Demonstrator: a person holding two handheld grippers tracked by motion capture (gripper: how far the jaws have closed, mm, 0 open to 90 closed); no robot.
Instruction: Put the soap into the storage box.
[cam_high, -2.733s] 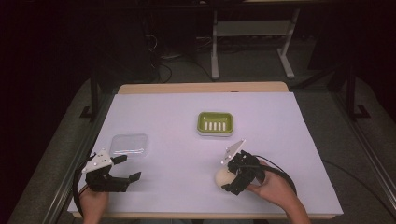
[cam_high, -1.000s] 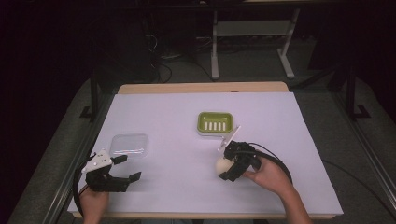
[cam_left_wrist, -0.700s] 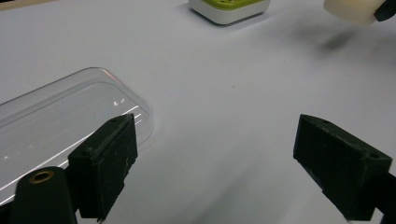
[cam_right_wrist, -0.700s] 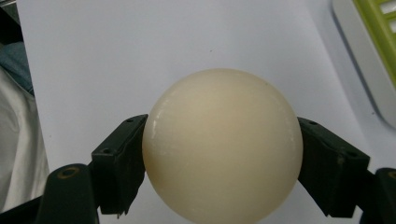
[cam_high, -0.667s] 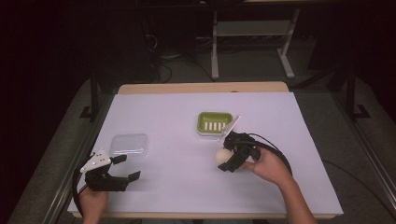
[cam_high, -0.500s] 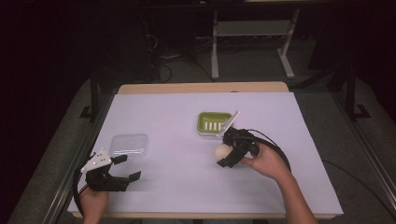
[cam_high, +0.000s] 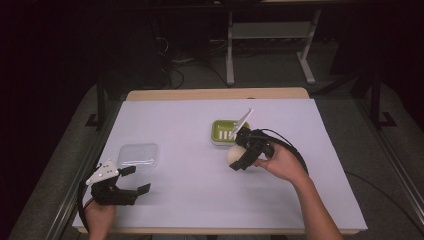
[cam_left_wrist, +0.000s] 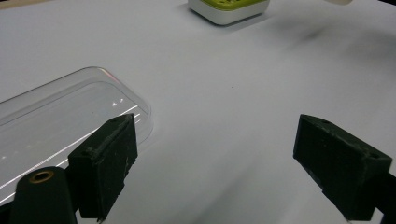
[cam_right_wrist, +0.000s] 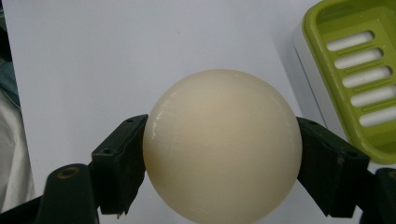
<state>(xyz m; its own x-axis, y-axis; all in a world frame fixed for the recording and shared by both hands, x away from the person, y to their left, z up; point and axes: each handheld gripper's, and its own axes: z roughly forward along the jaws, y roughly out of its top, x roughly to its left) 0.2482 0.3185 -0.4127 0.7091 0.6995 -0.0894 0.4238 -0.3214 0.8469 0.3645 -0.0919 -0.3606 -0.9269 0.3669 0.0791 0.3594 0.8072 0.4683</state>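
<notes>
Right gripper view: a cream ball (cam_right_wrist: 223, 147) is clamped between the right gripper's (cam_right_wrist: 223, 163) jaws just beside the green dish (cam_right_wrist: 362, 79), while the left gripper (cam_left_wrist: 229, 172) is held wide open, empty

Right hand-held gripper (cam_high: 239, 156), cream ball (cam_high: 234, 154), carried toward green dish (cam_high: 226, 131)

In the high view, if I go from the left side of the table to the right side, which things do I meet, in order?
left gripper → clear plastic lid → green soap dish → cream soap ball, held in the right gripper → the person's right hand
</notes>
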